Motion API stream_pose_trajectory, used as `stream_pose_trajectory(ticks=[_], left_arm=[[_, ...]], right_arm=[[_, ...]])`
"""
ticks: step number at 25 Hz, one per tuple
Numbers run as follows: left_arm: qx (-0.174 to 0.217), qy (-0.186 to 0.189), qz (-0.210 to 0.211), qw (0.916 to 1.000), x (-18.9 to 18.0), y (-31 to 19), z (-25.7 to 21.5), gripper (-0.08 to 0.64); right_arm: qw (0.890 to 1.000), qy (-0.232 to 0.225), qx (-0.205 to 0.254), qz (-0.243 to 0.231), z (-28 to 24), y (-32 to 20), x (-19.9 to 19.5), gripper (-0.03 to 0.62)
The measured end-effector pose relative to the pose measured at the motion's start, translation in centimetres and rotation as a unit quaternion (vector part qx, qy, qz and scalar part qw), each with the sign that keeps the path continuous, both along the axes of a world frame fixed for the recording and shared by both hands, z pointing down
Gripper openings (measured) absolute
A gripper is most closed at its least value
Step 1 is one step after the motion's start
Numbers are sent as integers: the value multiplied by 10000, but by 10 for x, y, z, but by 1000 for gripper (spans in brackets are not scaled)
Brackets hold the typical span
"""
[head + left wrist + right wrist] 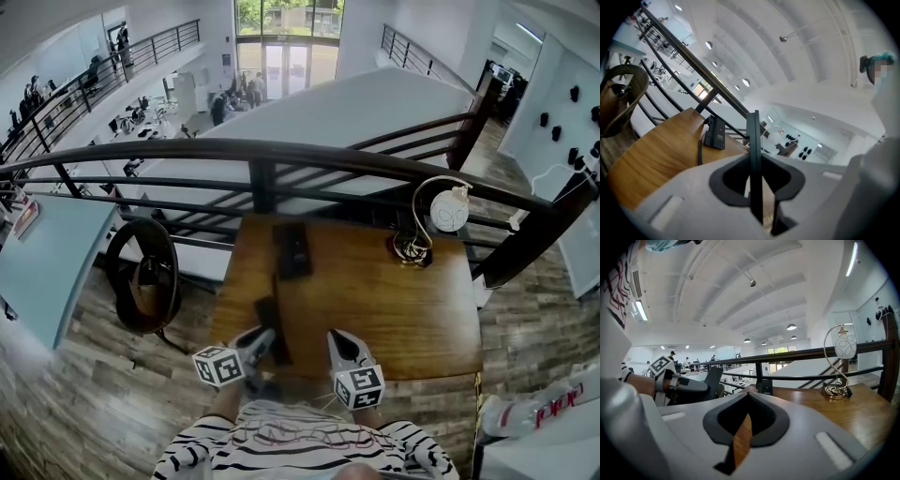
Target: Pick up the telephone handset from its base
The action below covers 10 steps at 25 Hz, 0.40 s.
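Note:
The black telephone handset (267,314) stands on edge over the near left part of the wooden table (394,309), with my left gripper (270,339) shut on it. In the left gripper view the handset (753,136) is a thin dark slab clamped between the jaws. The black base (292,248) lies near the table's far edge; it shows again as the base (716,133) with its cord (700,151) running from it. My right gripper (337,339) is beside the left one, shut and empty. In the right gripper view I see the right gripper (747,399), the left gripper (677,383) and the base (764,386).
A lamp with a white globe (450,211) and a coiled wire foot (412,248) stands at the table's far right corner. A black railing (281,155) runs just behind the table. A round wicker chair (142,277) stands left of the table. A bottle (534,412) lies at the lower right.

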<state>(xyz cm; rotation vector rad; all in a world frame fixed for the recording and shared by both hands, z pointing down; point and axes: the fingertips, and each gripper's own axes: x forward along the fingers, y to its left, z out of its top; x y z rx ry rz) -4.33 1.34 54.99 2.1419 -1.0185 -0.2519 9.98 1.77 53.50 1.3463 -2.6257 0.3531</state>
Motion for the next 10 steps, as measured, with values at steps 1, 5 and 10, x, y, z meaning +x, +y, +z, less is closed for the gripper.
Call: stream_pose_trajectory(ticks=[1, 5, 10], left_arm=[[2, 4, 0, 10000, 1, 0, 0, 72], [15, 11, -7, 10000, 4, -2, 0, 72], [54, 7, 3, 10000, 2, -8, 1, 72]], right_arm=[[10000, 0, 4, -1, 0, 0, 1, 0], [10000, 6, 24, -15, 0, -1, 3, 0], [10000, 22, 64, -21, 1, -7, 0, 0]])
